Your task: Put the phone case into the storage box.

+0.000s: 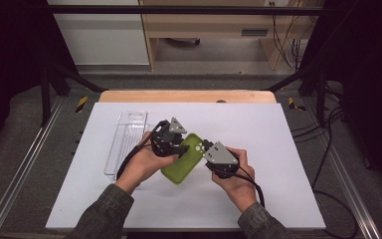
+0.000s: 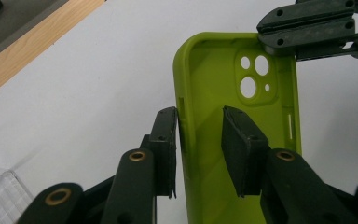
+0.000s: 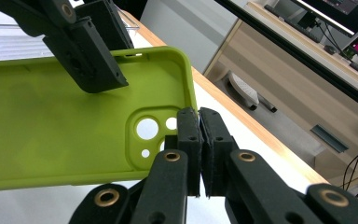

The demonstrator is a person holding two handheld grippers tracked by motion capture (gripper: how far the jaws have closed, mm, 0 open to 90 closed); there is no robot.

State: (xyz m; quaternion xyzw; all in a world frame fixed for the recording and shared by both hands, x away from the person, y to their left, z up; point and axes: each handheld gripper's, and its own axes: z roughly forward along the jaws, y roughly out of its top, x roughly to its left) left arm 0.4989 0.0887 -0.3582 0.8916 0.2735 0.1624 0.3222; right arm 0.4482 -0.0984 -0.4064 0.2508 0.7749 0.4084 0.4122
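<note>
**Green phone case held between two grippers**

Green and soft-looking, the phone case [image 1: 183, 158] hangs just above the white table [image 1: 278, 129], near its middle, hollow side up. The right gripper [image 3: 199, 116] is clamped tight on the case's top edge beside the camera holes [image 3: 151, 128]. The left gripper [image 2: 200, 122] straddles one long side wall: one jaw sits against the outside of the wall, the other stands inside the hollow, apart from it, so this claw has not yet pinched anything. A clear plastic tray [image 1: 127, 137] lies on the table behind the left hand [image 1: 144, 162].

To do this step well, I would close the left jaws squarely on the side wall while the right hand holds firm, avoiding any twist that could bend the soft rim or let it slip out.
</note>
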